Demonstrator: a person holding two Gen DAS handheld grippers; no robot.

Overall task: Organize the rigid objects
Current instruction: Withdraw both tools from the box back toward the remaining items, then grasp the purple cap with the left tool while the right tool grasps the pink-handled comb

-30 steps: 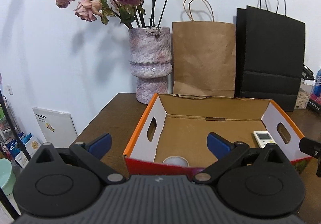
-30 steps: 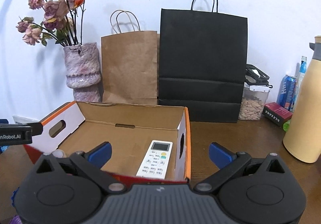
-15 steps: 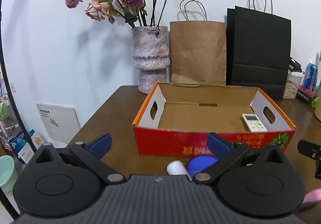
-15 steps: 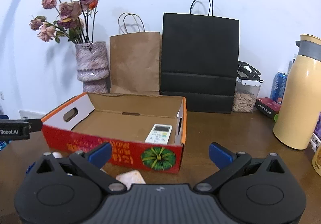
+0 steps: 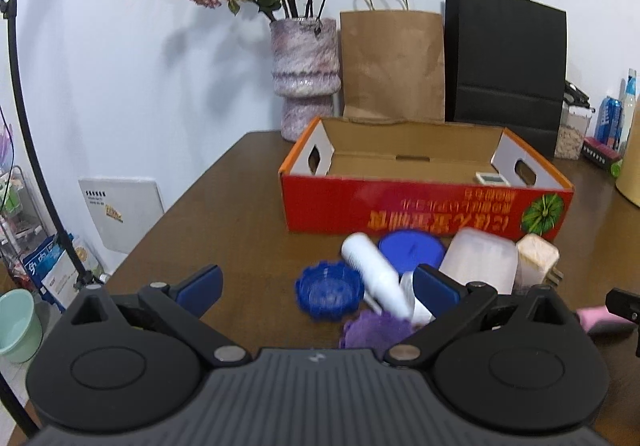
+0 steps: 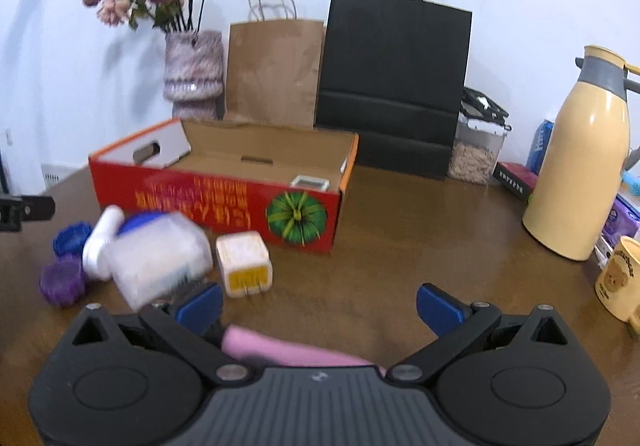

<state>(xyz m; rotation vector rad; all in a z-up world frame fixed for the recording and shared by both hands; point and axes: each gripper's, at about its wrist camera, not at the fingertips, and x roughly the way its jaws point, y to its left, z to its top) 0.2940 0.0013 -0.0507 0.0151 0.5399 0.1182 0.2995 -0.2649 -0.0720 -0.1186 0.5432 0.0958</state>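
An open red cardboard box stands on the brown table with a white remote inside at its right end. In front of it lie a white bottle, a blue scalloped lid, a blue round lid, a clear plastic box, a white plug adapter, a purple scalloped piece and a pink object. My left gripper is open just short of the lid and bottle. My right gripper is open over the pink object.
At the back stand a vase of dried roses, a brown paper bag and a black paper bag. On the right are a cream thermos, a bear mug, a seed jar and cans. The table's left edge drops to shelves.
Both grippers have drawn back from over the box toward the table's near side, so the loose objects in front of the box came into view. Both stayed open.
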